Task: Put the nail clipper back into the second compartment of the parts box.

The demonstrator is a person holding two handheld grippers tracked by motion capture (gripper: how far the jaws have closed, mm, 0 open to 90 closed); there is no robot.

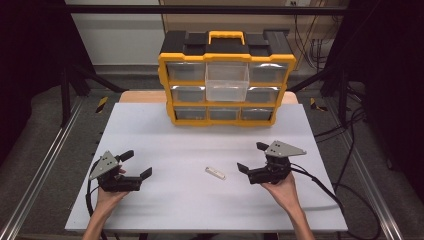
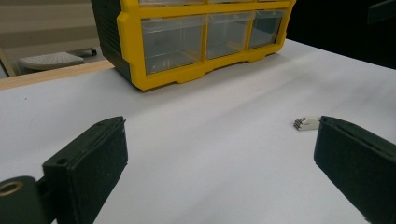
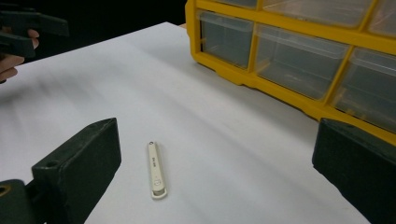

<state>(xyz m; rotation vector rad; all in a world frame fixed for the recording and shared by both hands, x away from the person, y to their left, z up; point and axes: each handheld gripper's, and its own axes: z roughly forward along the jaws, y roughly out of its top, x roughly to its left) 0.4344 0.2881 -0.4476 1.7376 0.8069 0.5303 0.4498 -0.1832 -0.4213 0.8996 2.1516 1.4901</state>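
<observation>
Left gripper (image 1: pixel 136 164): black body with two flat, rectangular black jaws, each pad faced with a matt, finely textured surface; a small round hole was visible near one pad's base, and a brass-coloured ring at 7 o'clock in the left gripper view. A grey three-cornered plate (image 1: pixel 104 165) topped the body. Right gripper (image 1: pixel 252 156): same black build, with its own grey plate (image 1: pixel 284 148). A black cable (image 1: pixel 320 186) trailed from it toward 4 o'clock. Both forearms were bare, without sleeves.
</observation>
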